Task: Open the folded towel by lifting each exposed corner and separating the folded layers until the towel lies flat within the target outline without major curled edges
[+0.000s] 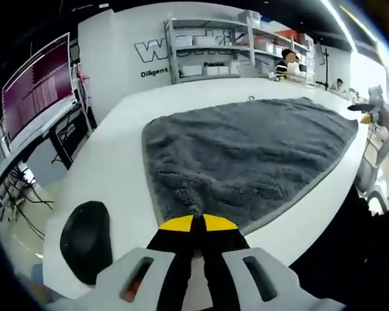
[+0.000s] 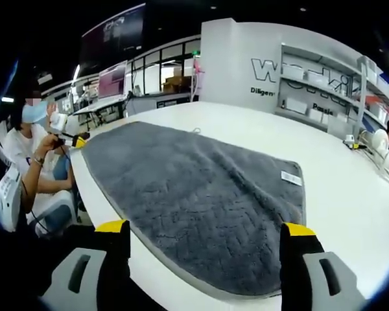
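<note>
The grey towel [image 1: 246,155] lies spread and flat on the white table [image 1: 117,168], its pale hem showing along the edges. My left gripper [image 1: 194,223] is shut, its yellow tips pressed together right over the towel's near corner, which vanishes between them. In the right gripper view the towel [image 2: 194,194] stretches away with a small white label [image 2: 290,176] near its right edge. My right gripper [image 2: 204,236] is open wide, its two yellow-tipped fingers [image 2: 298,232] standing either side of the towel's near edge with nothing between them.
A black oval object [image 1: 85,241] lies on the table left of my left gripper. A seated person [image 2: 32,155] holds another yellow-tipped gripper [image 2: 78,139] at the towel's far corner. Shelves [image 1: 233,45] line the back wall. Bare table [image 2: 350,194] lies right of the towel.
</note>
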Available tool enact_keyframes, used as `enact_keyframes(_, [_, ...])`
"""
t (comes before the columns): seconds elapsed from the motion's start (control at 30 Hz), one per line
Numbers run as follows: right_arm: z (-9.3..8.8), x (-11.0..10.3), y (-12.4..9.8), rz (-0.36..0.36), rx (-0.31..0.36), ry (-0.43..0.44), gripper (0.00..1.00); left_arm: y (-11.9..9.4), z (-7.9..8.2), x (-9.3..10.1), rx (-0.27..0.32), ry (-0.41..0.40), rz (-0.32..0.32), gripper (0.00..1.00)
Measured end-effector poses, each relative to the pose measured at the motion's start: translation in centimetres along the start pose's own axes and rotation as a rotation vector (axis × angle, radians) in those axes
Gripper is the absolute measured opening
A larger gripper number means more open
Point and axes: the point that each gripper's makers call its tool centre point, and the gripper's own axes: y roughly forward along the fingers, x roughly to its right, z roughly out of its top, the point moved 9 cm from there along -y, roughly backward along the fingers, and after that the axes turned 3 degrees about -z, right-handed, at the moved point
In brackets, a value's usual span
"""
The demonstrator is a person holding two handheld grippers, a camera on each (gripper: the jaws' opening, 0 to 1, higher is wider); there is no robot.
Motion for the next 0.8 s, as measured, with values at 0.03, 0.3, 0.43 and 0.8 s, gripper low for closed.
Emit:
enact_keyframes(0.03, [-0.1, 0.1, -0.1, -0.005, -0.001, 0.001, 0.98, -0.2, -0.1, -0.1, -0.003, 0.0, 0.002, 0.03])
enact_keyframes(0.3, [-1.0, 0.7, -1.0, -0.022, -0.016, 0.003, 0.92, -0.8, -0.5, -0.3, -0.015, -0.004, 0.017, 0.03])
enact_keyframes(0.43, [-1.8, 1.2, -1.3, -0.01, -0.031, 0.0, 0.75, -0.8, -0.6, -0.3, -0.005, -0.01, 0.019, 0.03])
enact_keyframes(0.8, [-4.3, 2.8, -1.4, -0.015, -0.135, 0.019, 0.28, -0.8, -0.8, -0.3, 0.004, -0.016, 0.016, 0.03])
